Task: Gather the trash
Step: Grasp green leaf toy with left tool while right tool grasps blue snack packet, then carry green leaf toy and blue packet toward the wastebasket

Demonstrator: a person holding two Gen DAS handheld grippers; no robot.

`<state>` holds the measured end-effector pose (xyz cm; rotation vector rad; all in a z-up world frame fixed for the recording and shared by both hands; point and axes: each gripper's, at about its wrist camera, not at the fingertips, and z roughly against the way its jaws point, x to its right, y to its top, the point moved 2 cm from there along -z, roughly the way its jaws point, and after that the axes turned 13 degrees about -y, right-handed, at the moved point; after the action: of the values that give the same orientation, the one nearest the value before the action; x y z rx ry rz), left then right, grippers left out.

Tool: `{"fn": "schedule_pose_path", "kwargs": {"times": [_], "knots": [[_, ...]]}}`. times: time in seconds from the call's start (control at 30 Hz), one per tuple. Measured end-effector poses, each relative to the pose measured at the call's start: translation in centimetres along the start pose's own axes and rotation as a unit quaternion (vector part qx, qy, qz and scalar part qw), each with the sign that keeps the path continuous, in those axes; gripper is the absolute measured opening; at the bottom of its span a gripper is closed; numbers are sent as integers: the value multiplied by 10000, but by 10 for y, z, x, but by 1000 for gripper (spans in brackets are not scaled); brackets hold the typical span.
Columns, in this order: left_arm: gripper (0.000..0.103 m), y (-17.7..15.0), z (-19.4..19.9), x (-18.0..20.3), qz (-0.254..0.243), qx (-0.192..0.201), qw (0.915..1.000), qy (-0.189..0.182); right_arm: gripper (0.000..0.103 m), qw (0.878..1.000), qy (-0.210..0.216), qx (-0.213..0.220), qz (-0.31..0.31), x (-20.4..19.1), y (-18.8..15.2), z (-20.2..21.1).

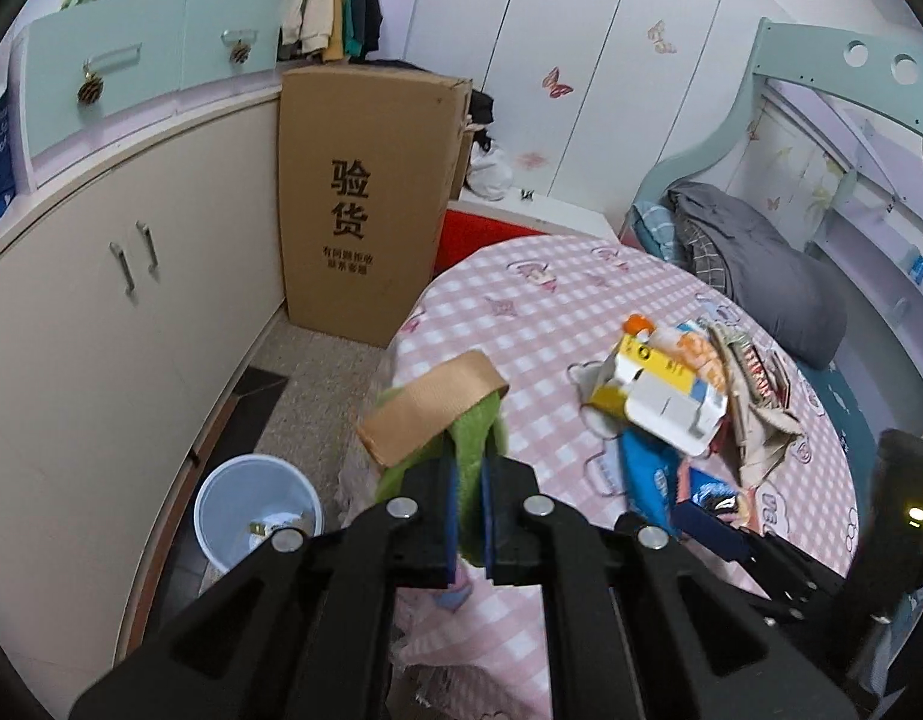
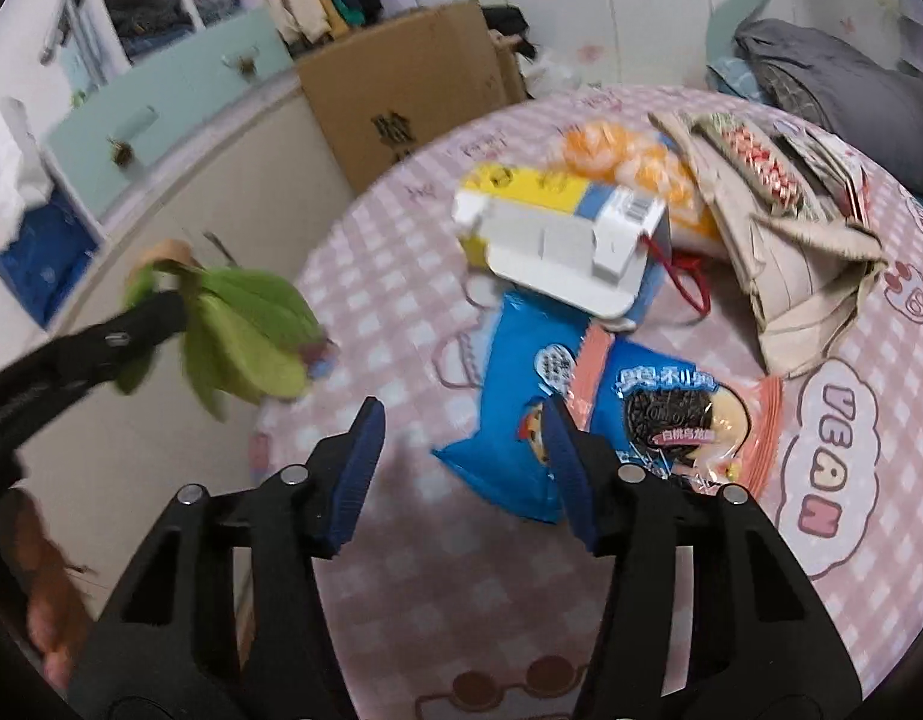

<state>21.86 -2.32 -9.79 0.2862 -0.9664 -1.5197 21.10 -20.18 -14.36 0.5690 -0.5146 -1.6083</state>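
While the left gripper is clamped on a green wrapper with a tan strip, the piece points up and away over the bench edge, above the white bin on the floor. Its lower end hides between the pads. Rightward, the right gripper gapes wide with nothing in it over a blue snack bag and a cookie packet on pink checked cloth.

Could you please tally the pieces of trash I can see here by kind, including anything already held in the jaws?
Blue snack packets: 2
Orange snack bag: 1
Yellow-and-white cardboard box: 1
Beige crumpled paper bag: 1
Green-and-tan wrapper held by the left gripper: 1
Total: 6
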Motion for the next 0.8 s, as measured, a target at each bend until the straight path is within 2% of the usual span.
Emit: {"fn": "schedule_pose_path", "kwargs": {"times": [0.2,0.27,0.3,0.4,0.43,0.6,0.7,0.8], "knots": [[6,-5,-2,-13,131,-92,9998,-97,53,9980,-479,31,420,-9,6,-10],[6,-6,-4,-15,154,-121,9997,-125,38,9945,-796,119,669,-14,7,-12],[6,-6,-5,-16,157,-128,9997,-134,36,9943,-793,135,700,-16,7,-12],[6,-6,-6,-19,182,-145,9996,-183,10,9954,-601,211,718,-20,8,-8],[6,-5,-6,-20,200,-140,9995,-202,9,9969,-394,183,658,-22,9,-7],[6,-4,-5,-30,286,-120,9992,-240,6,9983,26,168,556,-35,11,-9],[6,-3,-4,-39,369,-108,9990,-226,7,9984,-44,161,542,-38,13,-5],[6,-2,-4,-45,438,-87,9988,-217,12,9979,-307,160,541,-36,9,1]]}}
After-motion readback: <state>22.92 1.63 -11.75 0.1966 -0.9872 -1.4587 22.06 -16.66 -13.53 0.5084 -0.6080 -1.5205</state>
